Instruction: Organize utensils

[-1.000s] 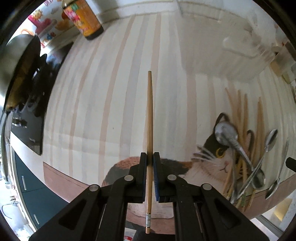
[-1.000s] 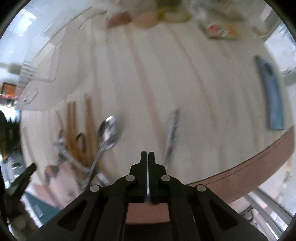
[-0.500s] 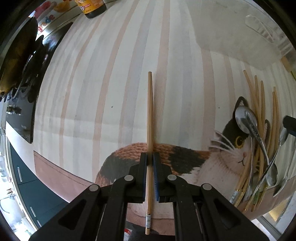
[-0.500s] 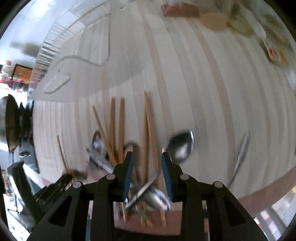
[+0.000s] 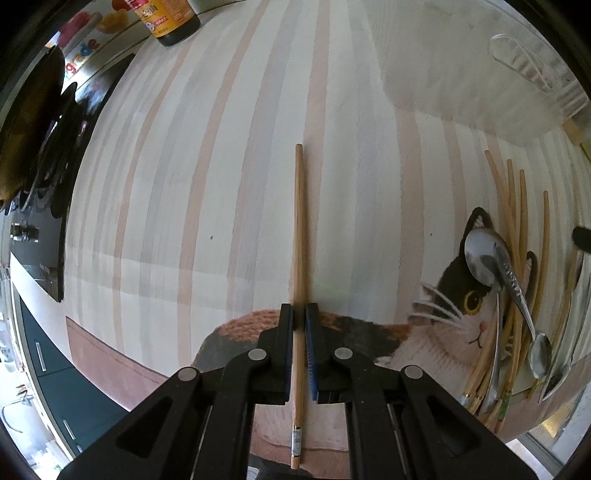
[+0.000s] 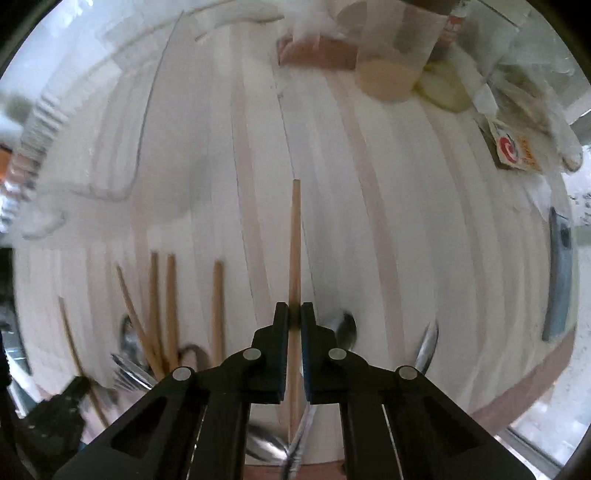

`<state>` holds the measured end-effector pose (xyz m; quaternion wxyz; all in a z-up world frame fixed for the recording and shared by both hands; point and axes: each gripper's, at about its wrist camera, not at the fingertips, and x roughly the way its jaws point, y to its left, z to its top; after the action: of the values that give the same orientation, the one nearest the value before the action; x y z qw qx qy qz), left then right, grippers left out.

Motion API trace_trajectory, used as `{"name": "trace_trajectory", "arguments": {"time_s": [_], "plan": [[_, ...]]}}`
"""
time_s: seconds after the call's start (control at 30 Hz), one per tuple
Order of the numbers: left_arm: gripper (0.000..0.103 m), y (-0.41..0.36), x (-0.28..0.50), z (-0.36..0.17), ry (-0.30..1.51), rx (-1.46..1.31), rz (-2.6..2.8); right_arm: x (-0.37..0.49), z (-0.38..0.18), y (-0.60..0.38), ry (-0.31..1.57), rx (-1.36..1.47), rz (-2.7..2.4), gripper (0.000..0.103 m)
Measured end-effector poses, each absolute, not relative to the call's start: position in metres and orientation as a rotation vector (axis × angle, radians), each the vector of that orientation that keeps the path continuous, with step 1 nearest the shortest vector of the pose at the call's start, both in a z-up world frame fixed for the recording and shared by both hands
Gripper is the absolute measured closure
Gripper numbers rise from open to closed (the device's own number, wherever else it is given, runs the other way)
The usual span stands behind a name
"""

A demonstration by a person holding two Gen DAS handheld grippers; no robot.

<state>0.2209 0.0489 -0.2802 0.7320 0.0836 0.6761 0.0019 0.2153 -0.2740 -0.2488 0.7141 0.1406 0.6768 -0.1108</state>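
My left gripper [image 5: 299, 314] is shut on a wooden chopstick [image 5: 298, 229] that points straight ahead over the striped tablecloth [image 5: 207, 184]. To its right lies a pile of chopsticks [image 5: 511, 206] and metal spoons [image 5: 480, 254] on the cat picture. My right gripper [image 6: 294, 314] is shut on another wooden chopstick [image 6: 294, 236], held above the cloth. Left of it lie several loose chopsticks [image 6: 168, 295]; spoons [image 6: 345, 330] lie under and beside its fingers. The view is blurred.
A sauce bottle [image 5: 166, 18] and a dark stove [image 5: 33, 155] stand at the far left. A clear tray [image 5: 524, 62] lies at the back right. A plastic cup [image 6: 391, 59], packets [image 6: 513, 147] and a grey flat object [image 6: 557, 273] show in the right wrist view.
My right gripper was open over the pile half a second ago; now it is shut on a chopstick and lifted. My left gripper keeps its chopstick and has shifted slightly.
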Motion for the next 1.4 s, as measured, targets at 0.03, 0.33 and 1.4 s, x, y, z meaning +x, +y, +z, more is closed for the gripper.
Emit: {"name": "trace_trajectory", "arguments": {"time_s": [0.03, 0.33, 1.4], "plan": [[0.099, 0.048, 0.222, -0.280, 1.484, 0.185, 0.001, 0.218, -0.252, -0.278, 1.540, 0.341, -0.201, 0.096], [0.099, 0.043, 0.231, -0.278, 1.469, 0.199, -0.003, 0.205, -0.258, -0.266, 1.617, 0.256, -0.131, 0.092], [0.098, -0.024, 0.397, -0.099, 1.337, -0.096, -0.314, 0.396, -0.104, -0.201, 1.310, 0.296, 0.025, 0.096]]}}
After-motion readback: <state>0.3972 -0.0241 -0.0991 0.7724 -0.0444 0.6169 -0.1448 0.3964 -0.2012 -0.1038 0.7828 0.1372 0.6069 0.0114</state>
